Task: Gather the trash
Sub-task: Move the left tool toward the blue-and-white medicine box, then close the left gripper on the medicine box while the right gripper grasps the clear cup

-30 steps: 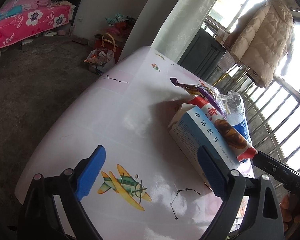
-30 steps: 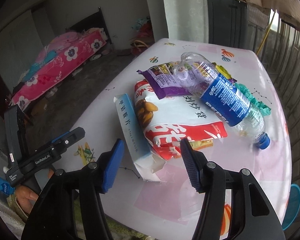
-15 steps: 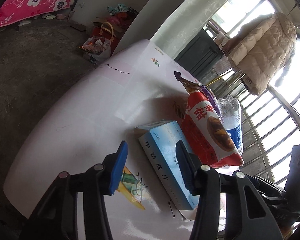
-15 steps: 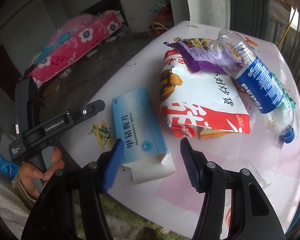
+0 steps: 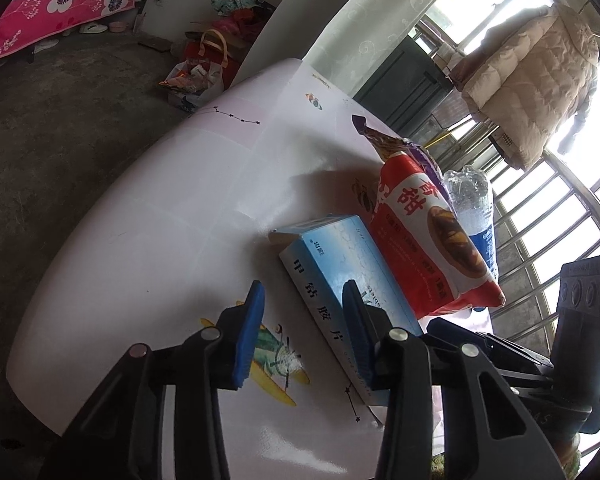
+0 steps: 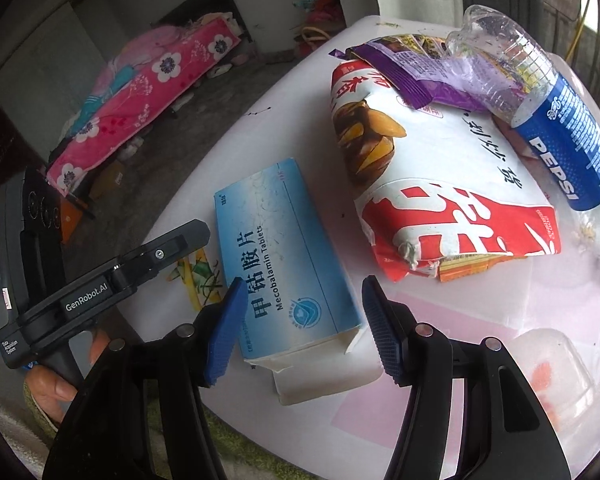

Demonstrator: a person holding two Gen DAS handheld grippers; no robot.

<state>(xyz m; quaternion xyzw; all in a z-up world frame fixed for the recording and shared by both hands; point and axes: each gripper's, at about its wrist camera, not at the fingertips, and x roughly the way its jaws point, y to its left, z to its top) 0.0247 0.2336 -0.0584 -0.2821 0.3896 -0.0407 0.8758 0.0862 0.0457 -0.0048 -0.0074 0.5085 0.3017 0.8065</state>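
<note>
A blue and white tablet box (image 6: 276,256) lies flat on the table with its torn end flap toward me. My right gripper (image 6: 304,332) hovers open over that end, one pad on either side and neither touching. In the left wrist view my left gripper (image 5: 302,334) is closing beside the box (image 5: 332,272). Its right pad overlaps the box's long edge, its left pad is over bare table, and neither pad presses on the box. A red and white snack bag (image 6: 440,184), a purple wrapper (image 6: 412,76) and an empty Pepsi bottle (image 6: 556,120) lie behind.
A clear plastic cup (image 6: 552,368) lies at the near right of the white and pink table (image 5: 160,200). A hand (image 6: 56,388) holds the left gripper off the table's left edge. Beyond are a pink bed (image 6: 148,92), bags on the floor (image 5: 200,68) and window bars (image 5: 560,220).
The left jaws have narrowed from wide. The box, earlier on edge against the snack bag, now lies flat and apart from it. The right gripper has come lower and closer to the box.
</note>
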